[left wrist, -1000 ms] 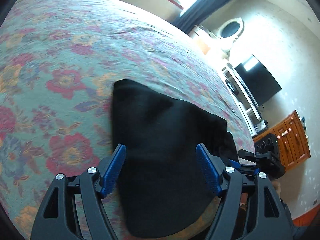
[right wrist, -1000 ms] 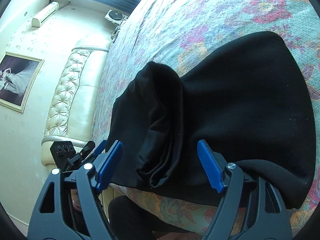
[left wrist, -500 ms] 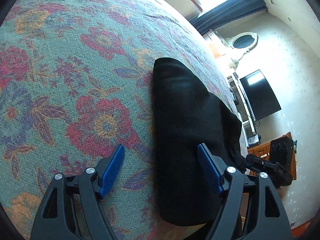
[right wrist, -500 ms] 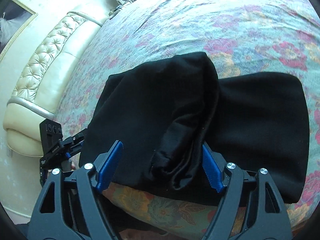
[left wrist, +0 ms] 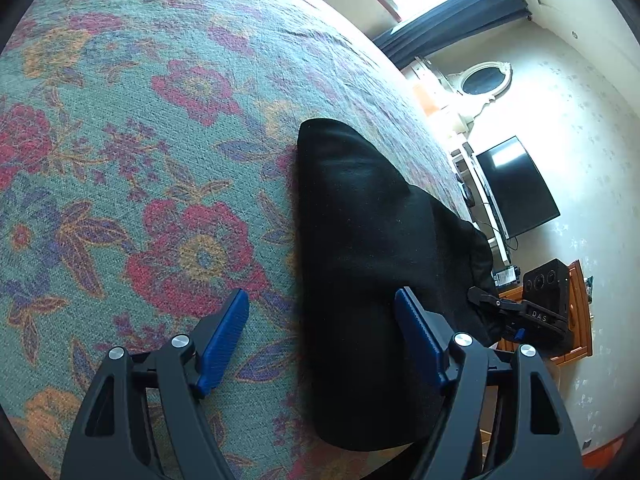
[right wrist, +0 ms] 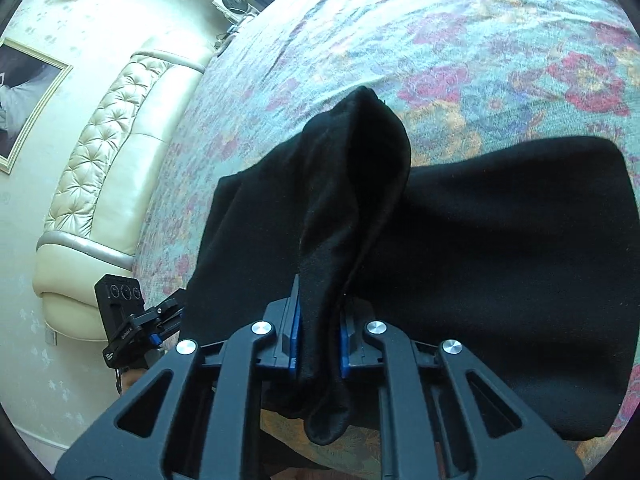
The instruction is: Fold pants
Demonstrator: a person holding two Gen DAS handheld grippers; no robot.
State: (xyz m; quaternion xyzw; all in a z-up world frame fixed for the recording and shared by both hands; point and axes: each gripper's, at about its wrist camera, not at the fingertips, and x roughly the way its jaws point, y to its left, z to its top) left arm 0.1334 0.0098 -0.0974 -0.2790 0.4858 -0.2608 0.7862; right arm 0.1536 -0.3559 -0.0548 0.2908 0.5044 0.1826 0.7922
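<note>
Clamped on a bunched ridge of the black pants [right wrist: 500,240], my right claw [right wrist: 318,344] has its blue pads pressed against the cloth from both sides, and a tail of fabric hangs down below them. Ahead of that claw the ridge rises to a peak, while the remaining pants lie flat on the floral bedspread [right wrist: 460,40], spreading off to its right. My left claw [left wrist: 320,340] is spread wide with nothing between its fingers; the left pad hovers over bare bedspread [left wrist: 140,160] and the right pad over the pants [left wrist: 360,240], whose edge runs forward between them.
</note>
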